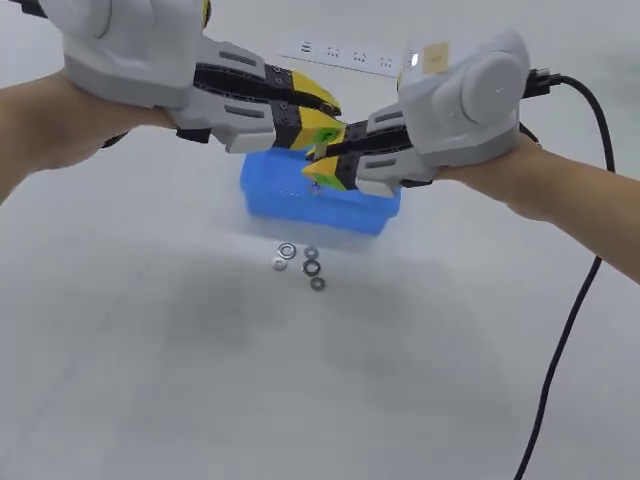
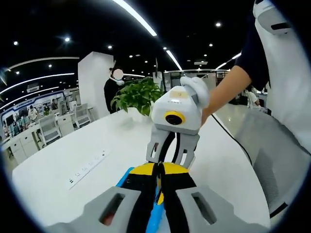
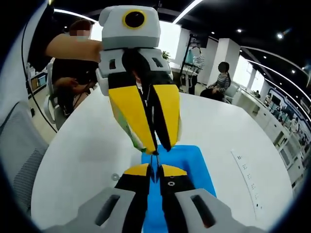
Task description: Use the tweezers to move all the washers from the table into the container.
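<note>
Up at the left, the left gripper (image 1: 335,115) reaches in over the counter (image 1: 150,380) with its jaws clenched together. Below its tips sits the blue container (image 1: 350,212). A small cluster of washers (image 1: 312,268) lies on the counter just in front of the container. The right gripper (image 1: 312,172) comes in from the right, tip to tip with the left, jaws also clenched. A thin dark sliver (image 3: 154,160) shows between them, too small to identify. A black cable (image 1: 575,310) hangs at the far right.
</note>
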Available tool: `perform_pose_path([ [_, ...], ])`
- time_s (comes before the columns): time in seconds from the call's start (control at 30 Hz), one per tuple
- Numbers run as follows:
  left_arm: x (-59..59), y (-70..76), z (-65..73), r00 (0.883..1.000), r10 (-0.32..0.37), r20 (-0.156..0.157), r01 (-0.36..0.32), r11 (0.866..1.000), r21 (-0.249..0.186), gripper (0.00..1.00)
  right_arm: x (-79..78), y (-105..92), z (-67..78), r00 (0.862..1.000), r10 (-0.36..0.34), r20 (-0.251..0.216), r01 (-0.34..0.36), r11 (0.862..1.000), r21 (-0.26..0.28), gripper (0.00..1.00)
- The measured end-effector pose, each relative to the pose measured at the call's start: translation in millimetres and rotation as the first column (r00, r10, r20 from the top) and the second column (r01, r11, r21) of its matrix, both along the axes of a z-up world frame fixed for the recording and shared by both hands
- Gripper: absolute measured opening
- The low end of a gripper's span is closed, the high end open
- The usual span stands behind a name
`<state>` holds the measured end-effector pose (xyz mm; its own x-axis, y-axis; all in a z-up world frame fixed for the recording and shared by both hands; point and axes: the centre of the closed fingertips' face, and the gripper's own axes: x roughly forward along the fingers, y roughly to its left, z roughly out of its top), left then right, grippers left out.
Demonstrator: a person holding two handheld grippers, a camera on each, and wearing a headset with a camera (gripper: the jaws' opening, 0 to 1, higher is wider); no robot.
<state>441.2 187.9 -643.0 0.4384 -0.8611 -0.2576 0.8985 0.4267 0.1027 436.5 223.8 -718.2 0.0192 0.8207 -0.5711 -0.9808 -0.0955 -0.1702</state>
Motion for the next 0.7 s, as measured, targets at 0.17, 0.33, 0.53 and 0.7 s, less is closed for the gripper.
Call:
perform_pose_path([
  [0.17, -5.0, -2.2, -1.6, 1.000, -0.026, 0.004, 0.026, 0.999, 0.022, 0.06, -0.8, -0.4, -1.5, 1.000, 0.005, 0.003, -0.005, 1.000, -0.004, 0.09],
  [0.33, -9.0, -2.3, -0.8, 0.998, -0.042, 0.055, 0.039, 0.998, 0.056, 0.04, -0.7, 1.2, -0.6, 1.000, 0.005, 0.012, -0.005, 1.000, -0.001, 0.10],
  [0.53, -8.0, 0.0, -0.1, 0.994, -0.058, 0.088, 0.051, 0.995, 0.081, 0.04, -3.5, 4.7, 2.8, 1.000, 0.004, 0.022, -0.004, 1.000, 0.007, 0.12],
  [0.7, -13.7, -0.3, 0.5, 0.993, -0.067, 0.095, 0.058, 0.994, 0.092, 0.04, -7.8, 5.6, 6.0, 1.000, 0.001, 0.026, -0.001, 1.000, 0.011, 0.15],
])
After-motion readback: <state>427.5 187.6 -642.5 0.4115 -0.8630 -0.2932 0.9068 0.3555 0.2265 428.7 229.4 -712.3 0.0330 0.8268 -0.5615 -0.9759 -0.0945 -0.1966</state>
